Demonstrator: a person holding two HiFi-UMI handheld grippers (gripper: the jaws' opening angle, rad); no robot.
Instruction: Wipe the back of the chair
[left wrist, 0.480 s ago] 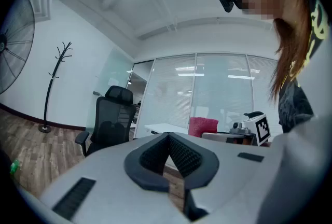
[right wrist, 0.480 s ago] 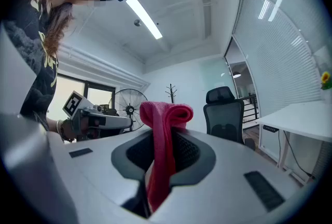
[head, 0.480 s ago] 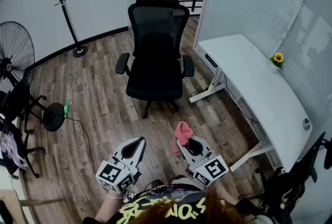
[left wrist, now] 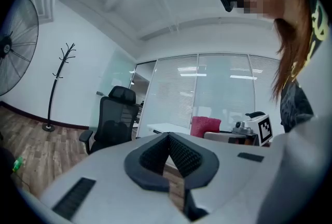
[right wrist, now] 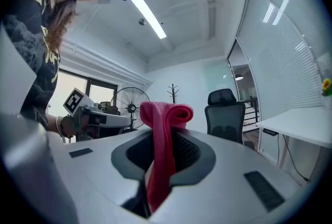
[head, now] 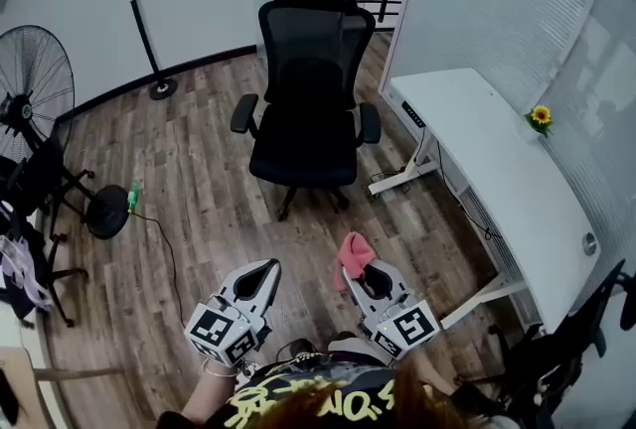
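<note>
A black mesh office chair point(head: 306, 89) with a headrest stands on the wood floor a good way ahead of me, its seat facing me. The chair point(left wrist: 113, 120) shows small in the left gripper view, and the chair point(right wrist: 224, 118) likewise in the right gripper view. My right gripper point(head: 360, 270) is shut on a folded pink cloth point(head: 353, 253), which sticks up between the jaws as the cloth point(right wrist: 165, 145). My left gripper point(head: 260, 276) is shut with nothing in it. Both grippers hang low in front of my body.
A white desk point(head: 487, 164) with a small sunflower point(head: 541, 116) runs along the right, close beside the chair. A coat stand point(head: 139, 5) rises at the back left. A standing fan point(head: 30, 94) and a cable point(head: 164, 248) on the floor lie at the left.
The view has shifted a little, so the chair sits slightly right and lower in the head view. Both grippers hold their place and grip.
</note>
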